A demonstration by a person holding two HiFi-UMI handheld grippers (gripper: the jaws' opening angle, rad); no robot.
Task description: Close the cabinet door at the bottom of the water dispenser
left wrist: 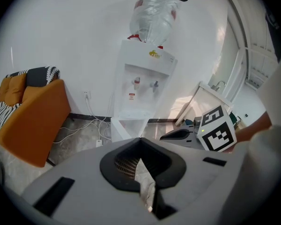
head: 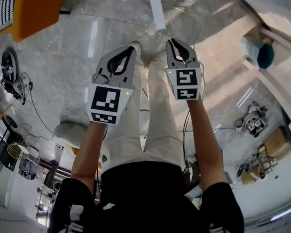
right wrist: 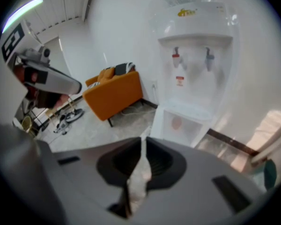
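The white water dispenser [left wrist: 143, 81] stands against the wall ahead, a clear bottle [left wrist: 154, 13] upside down on top. Its bottom cabinet [left wrist: 127, 128] looks open, with a pale translucent door panel [right wrist: 178, 123] at the front; the door's exact angle is unclear. My left gripper [left wrist: 140, 140] is shut and empty, well short of the dispenser. My right gripper [right wrist: 143, 140] is also shut on nothing and points at the cabinet from the other side. In the head view both grippers, left [head: 134, 47] and right [head: 171, 42], hang side by side above the person's legs.
An orange sofa [left wrist: 30, 116] with a striped cushion stands left of the dispenser. White cables and a power strip [left wrist: 91, 128] lie on the floor between them. A white panel [left wrist: 208, 97] leans to the dispenser's right. Wheeled gear [head: 252, 123] sits on the marble floor.
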